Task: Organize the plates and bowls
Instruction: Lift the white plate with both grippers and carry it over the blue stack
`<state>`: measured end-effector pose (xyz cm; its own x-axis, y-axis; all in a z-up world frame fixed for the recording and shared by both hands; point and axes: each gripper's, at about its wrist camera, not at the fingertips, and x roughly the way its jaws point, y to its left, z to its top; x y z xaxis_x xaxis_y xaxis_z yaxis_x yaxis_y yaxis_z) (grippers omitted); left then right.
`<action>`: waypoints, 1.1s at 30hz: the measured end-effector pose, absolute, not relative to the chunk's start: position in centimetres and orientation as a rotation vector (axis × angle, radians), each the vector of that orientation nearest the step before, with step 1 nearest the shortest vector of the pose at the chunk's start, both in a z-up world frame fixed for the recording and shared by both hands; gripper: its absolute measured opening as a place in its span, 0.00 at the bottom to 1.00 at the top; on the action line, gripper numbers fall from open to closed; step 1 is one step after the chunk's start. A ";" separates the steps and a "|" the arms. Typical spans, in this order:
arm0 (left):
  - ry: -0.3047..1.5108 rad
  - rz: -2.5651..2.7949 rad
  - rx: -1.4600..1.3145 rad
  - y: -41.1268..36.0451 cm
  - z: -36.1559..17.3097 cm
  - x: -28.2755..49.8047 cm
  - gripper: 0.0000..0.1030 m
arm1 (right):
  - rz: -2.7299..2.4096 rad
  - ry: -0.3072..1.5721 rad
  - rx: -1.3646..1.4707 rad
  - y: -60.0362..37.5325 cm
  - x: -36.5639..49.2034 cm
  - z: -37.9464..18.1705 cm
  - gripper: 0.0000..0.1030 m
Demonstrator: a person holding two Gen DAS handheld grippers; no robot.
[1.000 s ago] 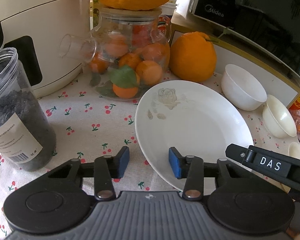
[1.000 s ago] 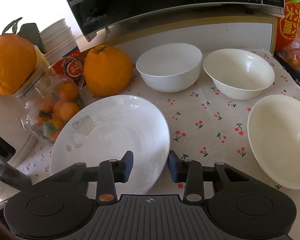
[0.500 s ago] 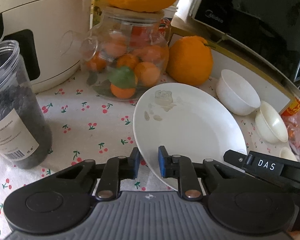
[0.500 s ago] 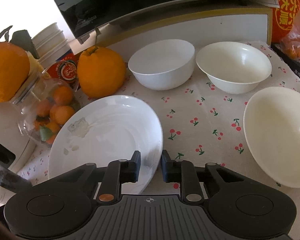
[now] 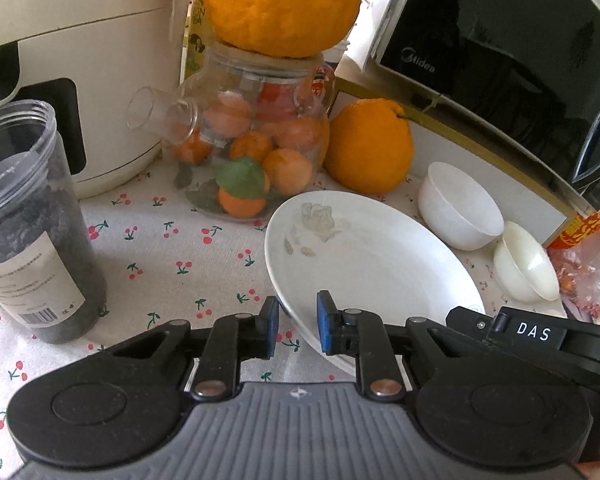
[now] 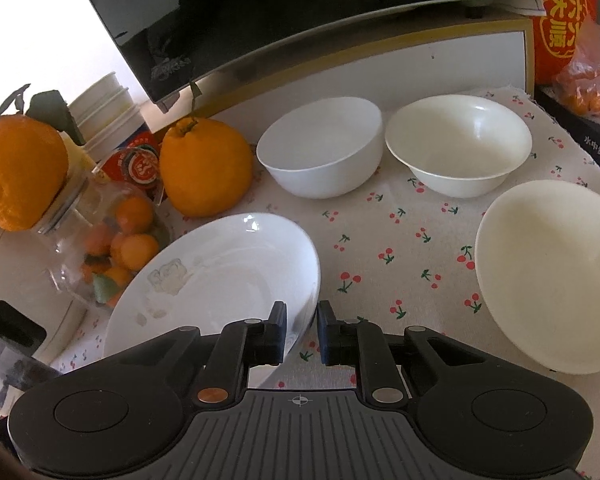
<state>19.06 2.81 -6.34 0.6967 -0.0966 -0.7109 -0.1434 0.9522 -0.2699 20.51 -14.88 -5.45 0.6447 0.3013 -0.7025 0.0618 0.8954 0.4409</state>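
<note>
Both grippers' fingers seemingly clamp the plate rim, bowls beyond.

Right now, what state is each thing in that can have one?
White round plate: empty, rim between both grippers' jaws.
Left gripper: shut on the plate's rim.
Right gripper: jaws closing, plate rim between them.
Glass teapot: holds small oranges, large orange over its mouth.
Clear plastic jar: lidless, partly filled with dark contents.
White round bowl: upright, empty.
Cream flared bowl: upright, empty.
Cream shallow dish: upright, empty.
</note>
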 end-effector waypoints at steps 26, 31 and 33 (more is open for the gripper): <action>0.749 -0.083 -0.281 1.4 -3.2 13.7 0.17 | 0.132 0.806 0.439 -18.3 13.9 -0.6 0.16; 0.748 -0.109 -0.265 1.5 -3.0 12.2 0.18 | 0.139 0.802 0.415 -18.5 12.3 0.1 0.16; 0.746 -0.116 -0.258 1.5 -2.9 11.6 0.18 | 0.146 0.803 0.408 -18.6 11.6 0.3 0.16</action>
<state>11.59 1.53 -2.87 0.7295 -0.1951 -0.6555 0.0123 0.9620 -0.2727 11.61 -18.60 0.27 0.6892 0.2794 -0.6686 0.0263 0.9124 0.4084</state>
